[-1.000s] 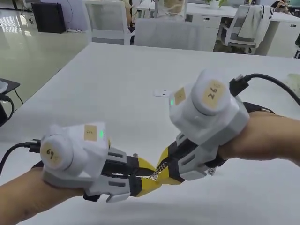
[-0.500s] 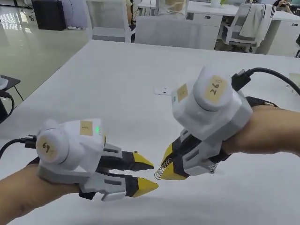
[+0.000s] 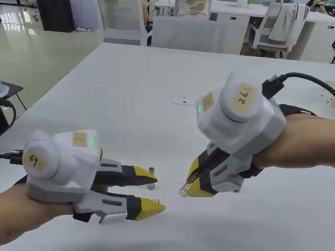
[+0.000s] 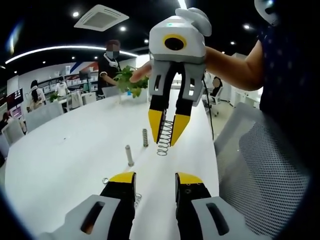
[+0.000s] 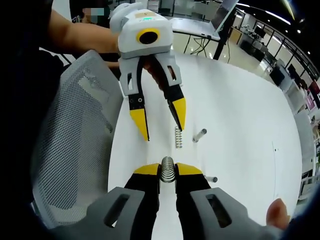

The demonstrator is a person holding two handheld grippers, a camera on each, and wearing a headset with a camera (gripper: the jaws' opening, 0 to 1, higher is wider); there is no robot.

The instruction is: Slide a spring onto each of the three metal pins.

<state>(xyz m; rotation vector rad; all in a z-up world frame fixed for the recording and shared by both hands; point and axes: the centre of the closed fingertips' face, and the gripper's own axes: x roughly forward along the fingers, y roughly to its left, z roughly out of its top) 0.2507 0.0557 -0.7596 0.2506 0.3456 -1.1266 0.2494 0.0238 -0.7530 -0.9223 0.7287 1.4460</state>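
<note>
My right gripper (image 3: 192,184) is shut on a small steel spring (image 3: 185,188), which pokes out past its yellow tips just above the white table. The right gripper view has that spring (image 5: 168,169) end-on between the jaws. My left gripper (image 3: 153,194) stands open and empty, a short way left of it. A bare metal pin (image 3: 151,178) stands by its upper fingertip. In the left gripper view a bare pin (image 4: 129,155) stands ahead, with a spring-covered pin (image 4: 145,137) behind it. The right gripper (image 4: 165,131) hangs there with the spring (image 4: 163,138).
The white table (image 3: 120,94) stretches far ahead, with a small white card (image 3: 183,100) on it. A grey mesh chair (image 5: 75,135) stands at the near edge. Another pin (image 5: 210,178) lies by my right jaws. Desks and chairs fill the room behind.
The two grippers met tip to tip at the spring a second ago. My left gripper has drawn back to the left and opened, leaving the spring in the right gripper.
</note>
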